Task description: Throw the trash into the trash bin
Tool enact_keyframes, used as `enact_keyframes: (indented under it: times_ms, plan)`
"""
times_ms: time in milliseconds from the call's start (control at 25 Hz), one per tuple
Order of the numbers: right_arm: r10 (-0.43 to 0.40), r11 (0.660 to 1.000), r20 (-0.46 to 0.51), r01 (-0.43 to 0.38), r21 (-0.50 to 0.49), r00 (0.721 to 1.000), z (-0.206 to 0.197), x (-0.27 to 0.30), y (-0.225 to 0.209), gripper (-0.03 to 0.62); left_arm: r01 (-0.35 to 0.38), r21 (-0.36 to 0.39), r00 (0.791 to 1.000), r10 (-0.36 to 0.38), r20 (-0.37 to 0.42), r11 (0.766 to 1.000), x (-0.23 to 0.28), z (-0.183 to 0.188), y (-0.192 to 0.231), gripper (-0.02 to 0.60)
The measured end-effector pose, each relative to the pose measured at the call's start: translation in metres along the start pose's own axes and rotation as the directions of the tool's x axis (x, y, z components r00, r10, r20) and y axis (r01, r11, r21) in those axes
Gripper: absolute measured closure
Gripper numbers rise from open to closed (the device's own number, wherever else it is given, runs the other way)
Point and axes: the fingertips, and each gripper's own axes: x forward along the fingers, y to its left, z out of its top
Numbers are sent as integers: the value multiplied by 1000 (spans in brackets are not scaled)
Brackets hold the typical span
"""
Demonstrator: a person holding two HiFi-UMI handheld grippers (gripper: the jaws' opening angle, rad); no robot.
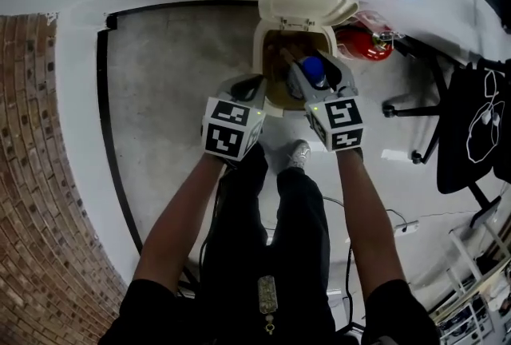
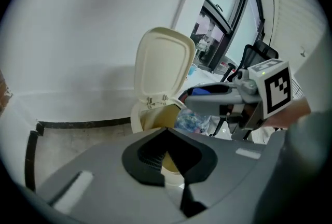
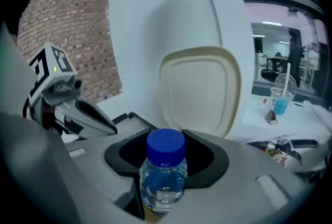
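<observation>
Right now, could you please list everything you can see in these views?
trash bin: one, cream, lid up, on the floor ahead.
water bottle: one, clear with blue cap, at the bin's mouth.
fire extinguisher: one, red, right of the bin.
office chair: one, black, far right.
cup: one, clear with blue drink, right background.
left gripper: one, grey, jaws slightly apart, empty.
right gripper: one, grey, closed on the water bottle.
</observation>
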Motion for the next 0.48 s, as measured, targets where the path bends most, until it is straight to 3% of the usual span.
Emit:
enact_keyframes:
  times_ms: [200,480]
  plan:
    - [42,985,-201,-74,-156,979,-42,40,18,404,17,-24,1000,-17,-17,1000,3,-7,18,575]
    - [69,980,-369,-132,-150,927,-83,76,27,402,36,-47,998,-39,-44,998,8,-21,32,575]
